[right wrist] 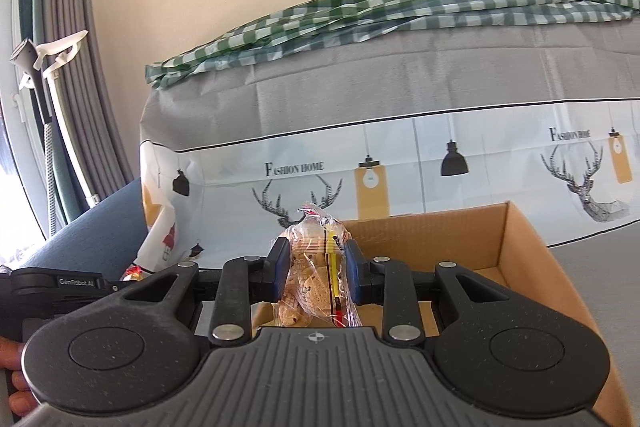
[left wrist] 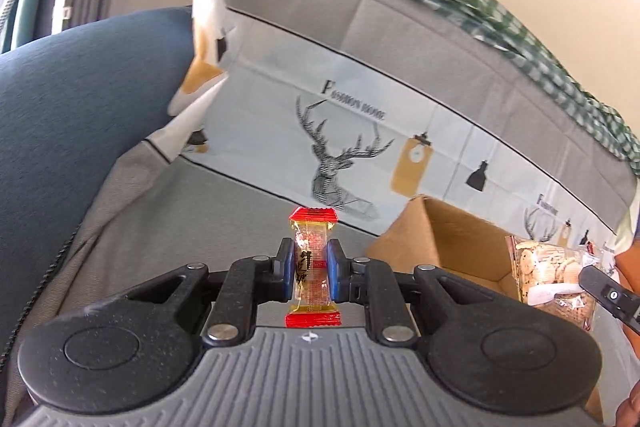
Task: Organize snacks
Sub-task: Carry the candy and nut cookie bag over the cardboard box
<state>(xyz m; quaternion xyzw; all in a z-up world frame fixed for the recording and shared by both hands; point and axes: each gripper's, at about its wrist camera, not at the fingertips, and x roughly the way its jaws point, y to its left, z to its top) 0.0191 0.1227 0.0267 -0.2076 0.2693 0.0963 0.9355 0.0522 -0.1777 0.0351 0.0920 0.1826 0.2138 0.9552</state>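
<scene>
My left gripper (left wrist: 311, 265) is shut on a small wrapped candy (left wrist: 313, 267) with red ends, held upright above the grey sofa seat. Right of it, a brown cardboard box (left wrist: 448, 235) stands open on the seat. My right gripper (right wrist: 316, 267) is shut on a clear bag of cookies (right wrist: 316, 275), held over the near left part of the same cardboard box (right wrist: 520, 247). That cookie bag (left wrist: 548, 279) also shows at the right edge of the left wrist view, with a tip of the right gripper (left wrist: 608, 293) on it.
A sofa back with a grey, deer-printed cover (right wrist: 360, 131) rises behind the box, and a green checked cloth (right wrist: 360, 15) lies along its top. A dark blue cushion (left wrist: 80, 107) sits to the left. Grey curtains and a window (right wrist: 24, 107) are at far left. A hand (right wrist: 16, 379) holds the left gripper.
</scene>
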